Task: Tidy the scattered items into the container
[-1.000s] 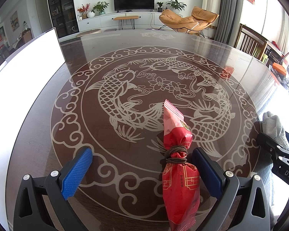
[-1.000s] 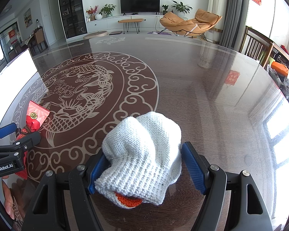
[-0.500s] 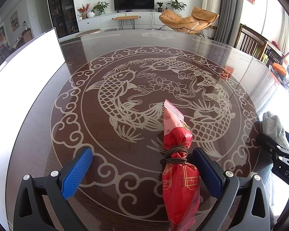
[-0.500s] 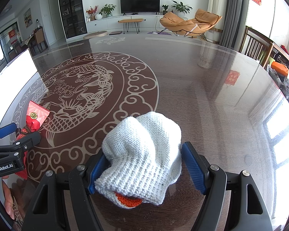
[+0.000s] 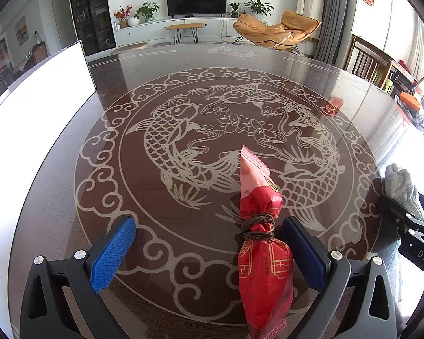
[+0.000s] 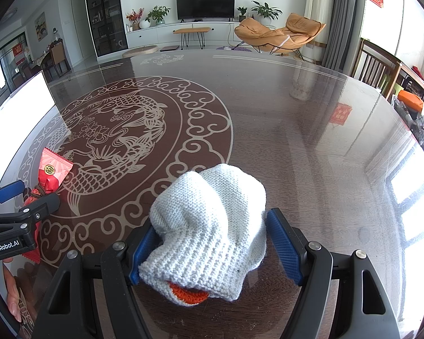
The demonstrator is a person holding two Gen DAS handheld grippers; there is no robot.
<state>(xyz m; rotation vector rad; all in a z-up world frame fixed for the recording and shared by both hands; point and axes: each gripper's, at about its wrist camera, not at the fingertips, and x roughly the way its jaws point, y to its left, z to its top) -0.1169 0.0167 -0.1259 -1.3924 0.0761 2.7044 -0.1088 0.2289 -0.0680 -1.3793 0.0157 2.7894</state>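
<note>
Red snack pouch (image 5: 264, 251) lies on the tabletop (image 5: 161, 206) btwn your left gripper (image 5: 209, 251) jaws, hard up against the right pad or touching it, can't tell which; big gap to the left pad. Jaws wide open, nothing held. Pouch looks light, crinkly, slick film, prob air-cushioned w/ crushable contents. It's tied w/ brown cord (image 5: 257, 226) at the waist. I'd grip the filled body just below the cord, across the narrow axis, gentle squeeze. Avoid the flat crimped end, it'll slide out. Re-centre first, otherwise one pad will shove it sideways on the glossy top.

Knit item (image 6: 209, 234), pale w/ orange lining at the cuff, sits btwn your right gripper (image 6: 212, 247) jaws. Jaws open wide. Left pad touches the knit or is half buried under it, right pad stands clear, so not clamped. Soft, light, floppy, grippy yarn. It'll compress a lot, so close well in on the thickest bunch mid-body, else it drapes and snags.

Container: the white panel (image 5: 39, 84) at the tabletop's left edge is prob its wall, blown out by glare, can't confirm. Both items well apart from it.

Vs a sec ago: no change in either view. Same item positions, same jaw gaps, both hands parked. Nothing grabbed yet.
</note>
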